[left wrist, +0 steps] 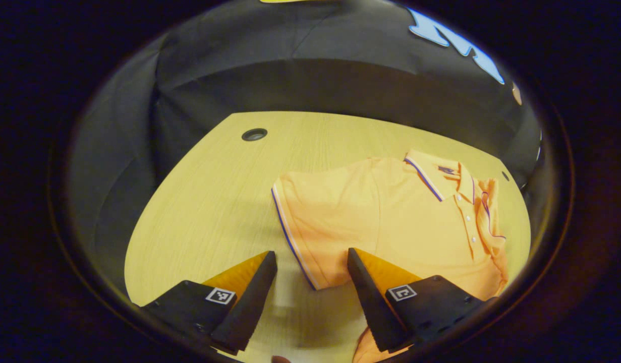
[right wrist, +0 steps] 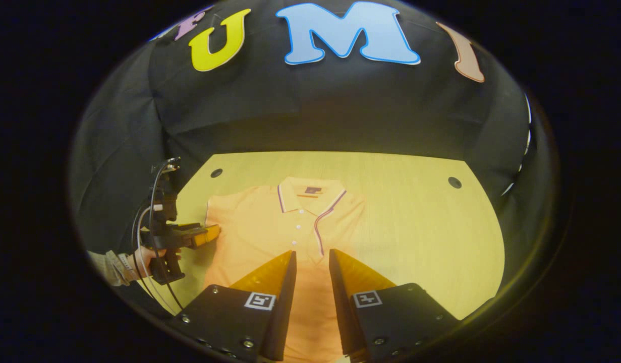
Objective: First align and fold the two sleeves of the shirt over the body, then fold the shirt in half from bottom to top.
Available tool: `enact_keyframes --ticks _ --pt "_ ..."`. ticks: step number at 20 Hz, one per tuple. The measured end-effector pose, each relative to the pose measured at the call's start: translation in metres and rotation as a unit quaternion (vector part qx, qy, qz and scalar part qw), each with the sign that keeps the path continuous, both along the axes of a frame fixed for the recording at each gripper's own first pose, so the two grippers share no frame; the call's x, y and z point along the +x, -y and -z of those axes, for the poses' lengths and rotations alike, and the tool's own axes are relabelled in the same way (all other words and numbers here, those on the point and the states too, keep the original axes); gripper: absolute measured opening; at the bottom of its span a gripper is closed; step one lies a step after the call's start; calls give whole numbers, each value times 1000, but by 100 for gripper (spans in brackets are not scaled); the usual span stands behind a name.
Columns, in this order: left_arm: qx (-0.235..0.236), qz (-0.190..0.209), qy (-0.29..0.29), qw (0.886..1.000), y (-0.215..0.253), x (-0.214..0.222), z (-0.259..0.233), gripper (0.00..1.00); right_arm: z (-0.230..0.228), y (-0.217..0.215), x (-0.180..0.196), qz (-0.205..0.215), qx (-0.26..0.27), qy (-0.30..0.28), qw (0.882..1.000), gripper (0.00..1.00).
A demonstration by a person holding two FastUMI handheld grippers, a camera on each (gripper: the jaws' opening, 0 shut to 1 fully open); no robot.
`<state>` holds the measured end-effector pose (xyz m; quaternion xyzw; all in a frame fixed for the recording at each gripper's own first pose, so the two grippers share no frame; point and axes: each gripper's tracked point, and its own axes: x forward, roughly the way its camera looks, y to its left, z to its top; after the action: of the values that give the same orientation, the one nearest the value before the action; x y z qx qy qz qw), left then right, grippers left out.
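Note:
An orange polo shirt (left wrist: 391,217) lies flat on the yellow wooden table (left wrist: 214,191), collar toward the far wall. Its near sleeve (left wrist: 315,222), edged with a blue and white stripe, is spread out sideways. My left gripper (left wrist: 312,256) is open just above that sleeve's hem corner, one finger on each side. In the right gripper view, the shirt (right wrist: 260,227) has its other sleeve (right wrist: 335,212) folded over the chest. My right gripper (right wrist: 311,256) hovers over the shirt's lower body with a narrow gap and nothing held. The left gripper (right wrist: 209,234), held by a hand, sits at the spread sleeve.
The table (right wrist: 416,227) has small round cable holes near its back corners (right wrist: 454,182) (right wrist: 217,173) (left wrist: 254,134). Black cloth walls close in the back and sides. Bare tabletop stretches right of the shirt in the right gripper view. A sleeved arm (right wrist: 113,267) enters from the left.

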<state>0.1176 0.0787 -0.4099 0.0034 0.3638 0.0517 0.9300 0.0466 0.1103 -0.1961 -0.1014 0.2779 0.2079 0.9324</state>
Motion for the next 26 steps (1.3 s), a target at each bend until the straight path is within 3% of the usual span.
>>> enact_keyframes --ticks 5,9,10,12,13,14,19,20,22,26 --pt "19 1 20 1000 1 5 1 96 7 2 -1 6 0 -10 1000 41" --pt "20 16 19 999 6 9 2 64 14 0 -5 4 -5 -18 1000 41" --pt "23 12 19 999 6 9 2 43 15 0 -5 4 -6 -19 1000 41" --pt "21 0 23 1000 7 11 1 20 16 -1 -6 4 -6 -20 1000 41" --pt "22 -1 26 999 7 11 1 20 16 -2 -7 4 -6 -21 1000 41" --pt "25 -5 25 999 7 11 1 9 17 -1 -6 5 -6 -22 1000 41" --pt "51 13 13 999 12 12 -1 9 22 2 -8 10 -7 -29 1000 41" --pt "55 21 14 998 16 14 -3 9 23 2 -8 12 -5 -30 999 46" --pt "68 42 25 996 23 20 -14 9 25 3 -8 17 1 -34 999 41" --pt "105 105 49 988 52 38 -39 8 27 4 -8 25 11 -36 999 46"
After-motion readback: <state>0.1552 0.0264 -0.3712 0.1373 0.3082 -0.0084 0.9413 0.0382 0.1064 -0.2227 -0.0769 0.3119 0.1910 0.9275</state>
